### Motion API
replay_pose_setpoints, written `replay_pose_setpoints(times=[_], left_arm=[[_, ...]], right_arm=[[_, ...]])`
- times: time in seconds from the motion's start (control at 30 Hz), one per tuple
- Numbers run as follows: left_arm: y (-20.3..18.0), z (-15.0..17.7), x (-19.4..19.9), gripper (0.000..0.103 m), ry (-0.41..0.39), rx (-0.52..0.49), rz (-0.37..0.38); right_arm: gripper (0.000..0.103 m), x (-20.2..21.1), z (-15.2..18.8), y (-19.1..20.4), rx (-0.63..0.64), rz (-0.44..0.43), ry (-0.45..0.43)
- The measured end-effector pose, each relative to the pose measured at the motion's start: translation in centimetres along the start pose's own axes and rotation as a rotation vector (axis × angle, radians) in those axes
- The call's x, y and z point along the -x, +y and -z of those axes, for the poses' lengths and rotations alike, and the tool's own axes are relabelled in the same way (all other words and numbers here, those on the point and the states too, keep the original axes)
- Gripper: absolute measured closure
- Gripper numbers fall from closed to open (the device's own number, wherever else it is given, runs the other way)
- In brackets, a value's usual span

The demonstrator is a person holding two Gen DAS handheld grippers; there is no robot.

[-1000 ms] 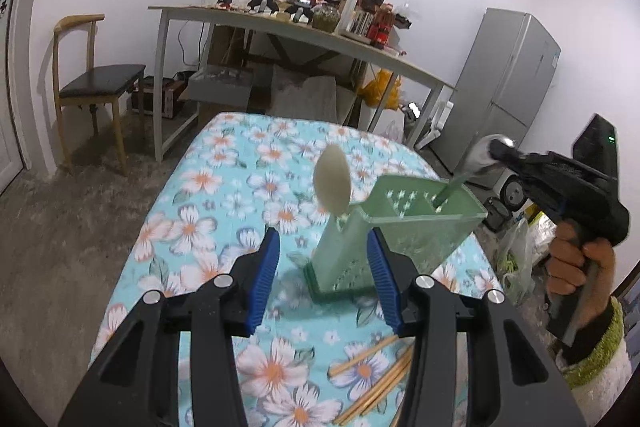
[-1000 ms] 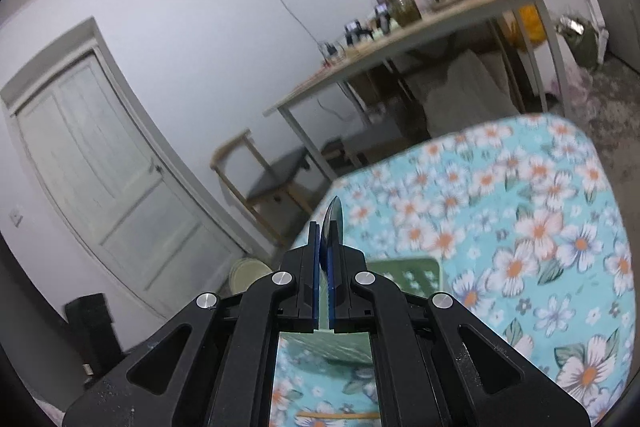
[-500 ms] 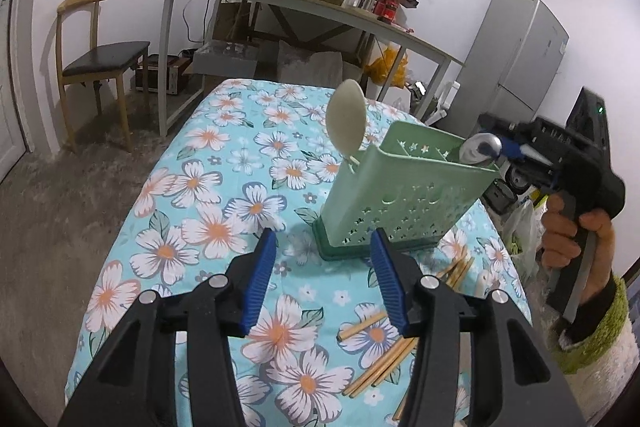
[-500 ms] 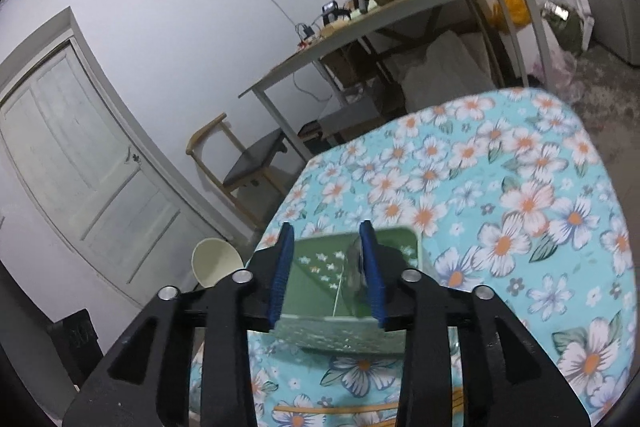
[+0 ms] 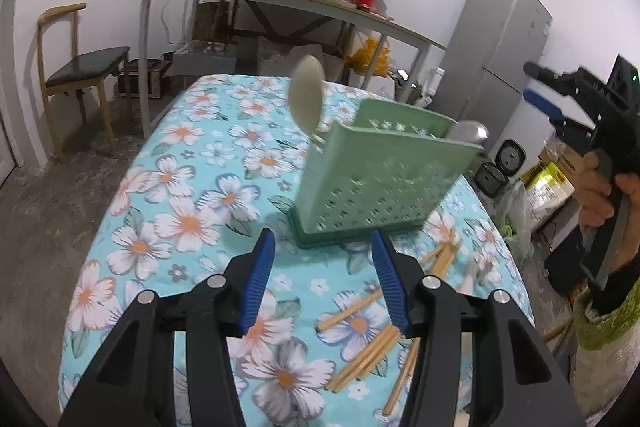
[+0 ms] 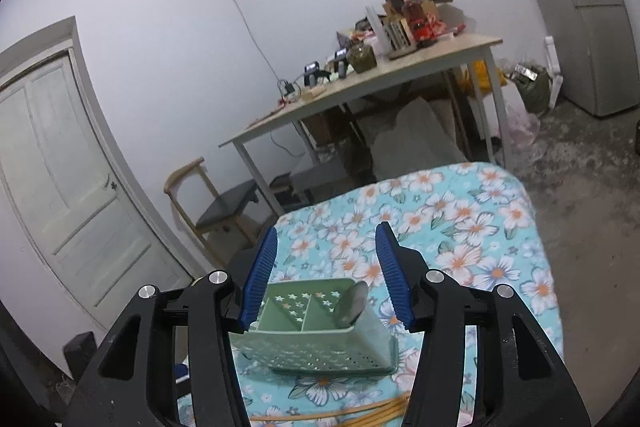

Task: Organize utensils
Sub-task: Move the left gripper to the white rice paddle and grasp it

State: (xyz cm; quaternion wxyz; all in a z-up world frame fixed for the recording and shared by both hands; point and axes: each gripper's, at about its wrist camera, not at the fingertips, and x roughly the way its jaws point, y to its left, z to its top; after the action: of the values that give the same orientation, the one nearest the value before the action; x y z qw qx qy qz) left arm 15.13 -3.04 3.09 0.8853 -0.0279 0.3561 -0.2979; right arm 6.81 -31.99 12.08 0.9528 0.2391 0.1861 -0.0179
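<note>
Two spoons (image 5: 306, 95) are seen standing in the green caddy (image 5: 380, 179) on the table (image 5: 168, 187). Right claw (image 6: 326, 267) has just been opened, nothing between its pads; left claw (image 5: 322, 277) is released, empty. Chopsticks (image 5: 368, 347) are left scattered beside the caddy: light, stiff, likely slippery, best pinched mid-length.

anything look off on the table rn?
Yes: the wooden chopsticks lie scattered and crisscrossed on the floral tablecloth in front of the green utensil holder, not in it. The white spoon and metal spoon stand in it.
</note>
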Motion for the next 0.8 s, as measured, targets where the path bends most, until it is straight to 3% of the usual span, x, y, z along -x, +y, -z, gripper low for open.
replay_pose_setpoints(times=[0.13, 0.23, 0.47, 0.63, 0.8], left_arm=[[-1.6, 1.4, -0.5, 0.054, 0.033, -0.043, 0.052], [-2.8, 2.4, -1.0, 0.054, 0.061, -0.073, 0.100], [-6.0, 4.5, -2.4, 0.054, 0.135, -0.153, 0.201], [-7.8, 6.3, -3.5, 0.054, 0.204, -0.187, 0.253], [-9.1, 7.3, -3.9, 0.054, 0.237, -0.215, 0.282]], right_arm=[[0.049, 1.7, 1.4, -0.5, -0.020, -0.016, 0.017], [0.040, 2.0, 3.9, -0.5, -0.004, 0.010, 0.070], [0.023, 1.0, 12.0, -1.9, 0.033, 0.144, 0.285], [0.022, 0.1, 16.2, -4.0, -0.026, 0.201, 0.407], [0.022, -0.3, 18.3, -5.6, -0.081, 0.191, 0.445]])
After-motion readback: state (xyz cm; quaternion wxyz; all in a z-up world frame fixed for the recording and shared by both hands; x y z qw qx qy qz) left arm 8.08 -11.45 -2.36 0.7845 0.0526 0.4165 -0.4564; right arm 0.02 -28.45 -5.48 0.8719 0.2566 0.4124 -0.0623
